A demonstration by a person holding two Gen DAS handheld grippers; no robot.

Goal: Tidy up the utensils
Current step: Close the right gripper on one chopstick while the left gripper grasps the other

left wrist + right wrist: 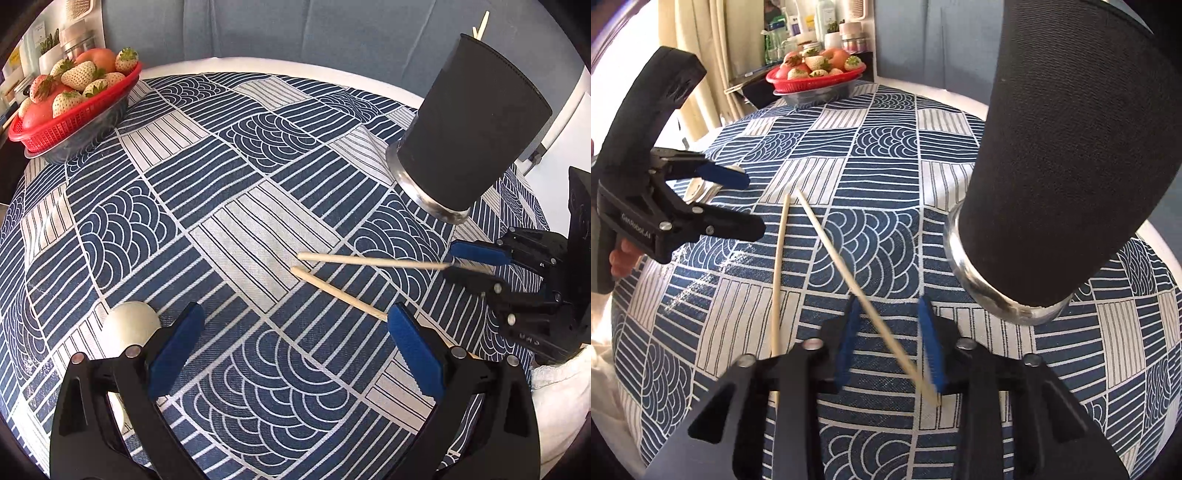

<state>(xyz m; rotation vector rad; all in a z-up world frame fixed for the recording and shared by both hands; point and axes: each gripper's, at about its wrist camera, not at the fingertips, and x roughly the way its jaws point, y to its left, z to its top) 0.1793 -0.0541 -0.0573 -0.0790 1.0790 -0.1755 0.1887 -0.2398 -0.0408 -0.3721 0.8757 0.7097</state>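
Our right hand-held gripper (890,339) has its jaws narrowed around a thin pale wooden chopstick (849,273), though we can't tell if the pads pinch it yet. The left hand-held gripper (295,347) hangs wide open, empty. The second chopstick (779,273) lies just beside the first, both near the black fabric-sleeved metal holder (1063,162) on the tabletop (886,147). Looks like the pickup step; next comes lifting it and tipping it into that holder.

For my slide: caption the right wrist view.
Right gripper grips one chopstick beside the black holder; second chopstick lies on the tablecloth.
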